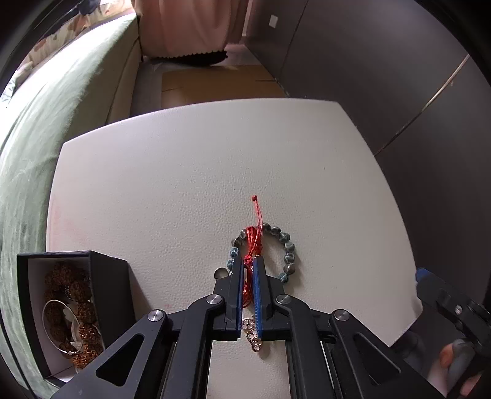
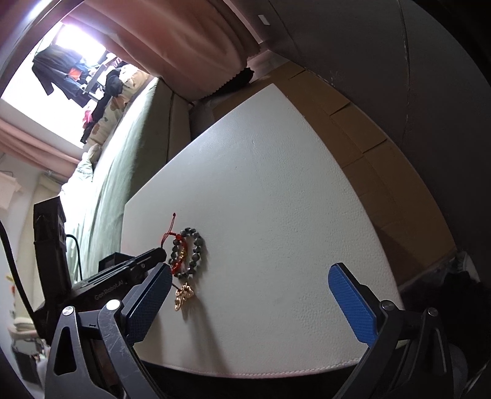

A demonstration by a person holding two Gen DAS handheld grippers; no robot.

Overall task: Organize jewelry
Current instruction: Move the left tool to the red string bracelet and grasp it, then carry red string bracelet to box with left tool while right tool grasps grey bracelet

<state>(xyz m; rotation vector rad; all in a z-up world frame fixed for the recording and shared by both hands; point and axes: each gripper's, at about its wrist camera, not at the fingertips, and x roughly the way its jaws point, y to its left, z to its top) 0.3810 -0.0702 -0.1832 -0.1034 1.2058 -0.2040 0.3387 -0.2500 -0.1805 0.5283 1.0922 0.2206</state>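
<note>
— While pinching cord [image 1: 253, 242] shut with left gripper [image 1: 248, 264], why grab near the knot?

— Probably to lift it clear first. Lies draped across beads [image 1: 288, 248], mid-table, so hard to take anything beneath otherwise.

— And right gripper [image 2: 251, 270]?

— Spread wide, gripping nothing, hanging over bare table [image 1: 184, 168] near its front edge. Likely kept ready for beads or chain [image 1: 253, 333], just beside.

— Headed where?

— Judging by box [image 1: 110, 276] at left: open, on the table's corner, already stocked with brown beads and a bangle. Close enough for a short carry.

— Surface?

— White, pebbled, matte; fine for sliding pads under thin cord. Green bed [image 1: 46, 138] alongside, pink curtain [image 1: 190, 27] beyond, cardboard [image 1: 214, 83] on the floor, dark wall [image 1: 383, 76] to the right.
</note>
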